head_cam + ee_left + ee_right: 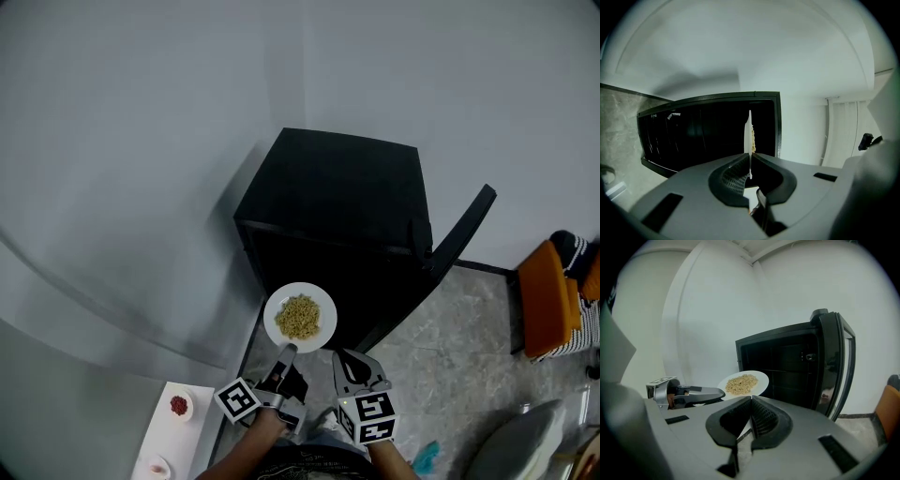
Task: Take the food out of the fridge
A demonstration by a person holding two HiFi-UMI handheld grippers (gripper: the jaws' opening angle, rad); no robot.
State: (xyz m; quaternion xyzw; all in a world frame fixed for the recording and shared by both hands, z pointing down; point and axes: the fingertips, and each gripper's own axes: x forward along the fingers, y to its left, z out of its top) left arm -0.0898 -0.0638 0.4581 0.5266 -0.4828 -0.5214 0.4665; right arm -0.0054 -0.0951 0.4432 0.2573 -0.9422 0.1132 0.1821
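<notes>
A white plate [300, 317] of yellowish food hangs in the air in front of the open black fridge [337, 202]. My left gripper [287, 351] is shut on the plate's near rim. In the left gripper view the plate [749, 136] shows edge-on between the jaws, against the dark fridge interior [703, 133]. My right gripper [349, 361] hovers just right of the left one, shut and holding nothing. In the right gripper view the plate [743, 383] and the left gripper [696, 394] lie to the left, and the fridge [783, 364] stands behind them.
The fridge door [459, 239] stands swung open to the right. A white surface at the lower left carries a small bowl of red pieces [179, 405] and another small dish [157, 464]. An orange seat [548, 300] stands on the stone floor [450, 347] at the right.
</notes>
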